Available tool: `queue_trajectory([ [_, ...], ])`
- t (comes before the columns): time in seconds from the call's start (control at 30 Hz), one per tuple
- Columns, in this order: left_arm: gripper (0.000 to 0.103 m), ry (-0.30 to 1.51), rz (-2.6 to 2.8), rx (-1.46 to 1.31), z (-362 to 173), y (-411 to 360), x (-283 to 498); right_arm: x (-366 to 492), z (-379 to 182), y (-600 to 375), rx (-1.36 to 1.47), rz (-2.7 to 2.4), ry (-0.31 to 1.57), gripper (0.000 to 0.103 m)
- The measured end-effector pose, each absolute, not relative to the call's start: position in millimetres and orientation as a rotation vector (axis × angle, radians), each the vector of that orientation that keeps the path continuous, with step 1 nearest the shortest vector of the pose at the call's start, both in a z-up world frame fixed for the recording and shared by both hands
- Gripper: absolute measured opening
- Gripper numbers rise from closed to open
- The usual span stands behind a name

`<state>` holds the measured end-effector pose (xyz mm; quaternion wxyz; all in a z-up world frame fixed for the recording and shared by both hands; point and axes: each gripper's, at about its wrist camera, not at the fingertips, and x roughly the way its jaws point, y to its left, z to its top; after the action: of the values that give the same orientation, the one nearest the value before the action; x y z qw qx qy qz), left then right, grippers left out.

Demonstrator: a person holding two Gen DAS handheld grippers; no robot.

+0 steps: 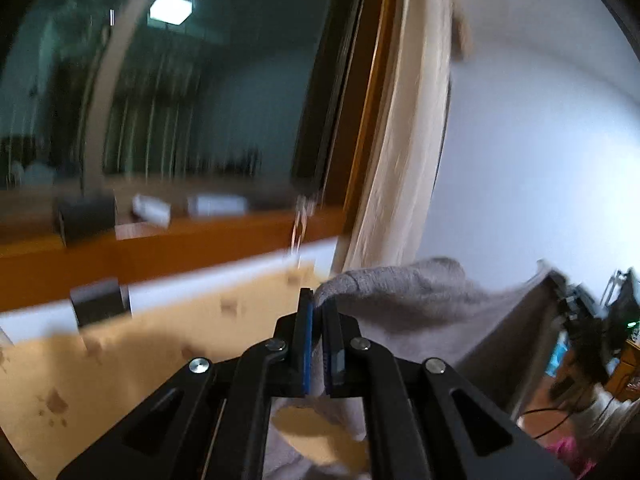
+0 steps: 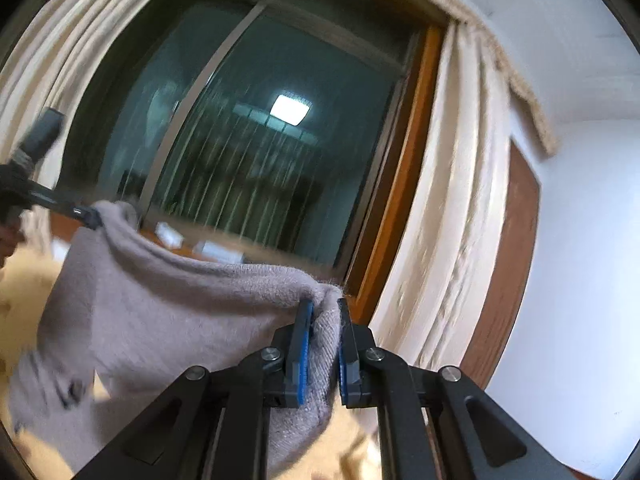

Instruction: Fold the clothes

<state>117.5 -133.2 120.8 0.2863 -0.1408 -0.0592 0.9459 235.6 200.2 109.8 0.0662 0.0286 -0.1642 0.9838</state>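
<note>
A dark window (image 2: 256, 152) and cream curtains (image 2: 448, 216) filled the background. Each gripper, left (image 1: 318, 312) and right (image 2: 325, 312), pinched a corner of the grey sweater (image 2: 168, 304), which hung stretched between them, long axis running gripper to gripper. Through the blur, the shallow pinches looked liable to slip.

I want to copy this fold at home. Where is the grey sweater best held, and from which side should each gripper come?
Grip the grey sweater at the two ends of its top edge, as shown: the left gripper and right gripper each pinch a bunched corner, coming from the person's side. The edge sags between them and the body hangs below, so it would probably lay down flat.
</note>
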Motion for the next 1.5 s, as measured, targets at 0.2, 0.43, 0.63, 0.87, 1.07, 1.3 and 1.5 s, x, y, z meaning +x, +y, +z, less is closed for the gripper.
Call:
queue_trajectory([
  [0.2, 0.004, -0.268, 2.587, -0.044, 186.9, -154.1, 195.2, 252.5, 163.3, 196.9, 0.401, 2.904, -0.424, 0.012],
  [0.43, 0.004, -0.289, 2.646, 0.333, 248.9, -170.1, 293.9, 278.3, 224.9, 190.8, 0.704, 2.827, -0.356, 0.012],
  [0.63, 0.004, -0.189, 2.760, 0.565, 289.8, -178.9, 369.5, 318.3, 265.1, 182.7, 0.904, 2.770, -0.310, 0.012],
  [0.87, 0.004, 0.018, 2.882, 0.232, 274.2, -175.8, 360.1, 278.5, 247.6, 158.7, 0.352, 3.225, -0.534, 0.023],
  [1.07, 0.006, 0.166, 2.846, -0.220, 186.1, -188.3, 331.2, 279.3, 137.8, 138.7, -0.053, 3.405, -0.741, 0.089],
  [1.3, 0.047, 0.162, 2.790, -0.461, 116.5, -209.3, 343.1, 356.7, 40.3, 93.2, -0.276, 3.560, -1.463, 0.088],
  [1.5, 0.083, 0.406, 2.667, -0.547, 79.0, -187.8, 387.6, 389.6, -11.6, 73.0, -0.489, 3.452, -1.993, 0.088],
])
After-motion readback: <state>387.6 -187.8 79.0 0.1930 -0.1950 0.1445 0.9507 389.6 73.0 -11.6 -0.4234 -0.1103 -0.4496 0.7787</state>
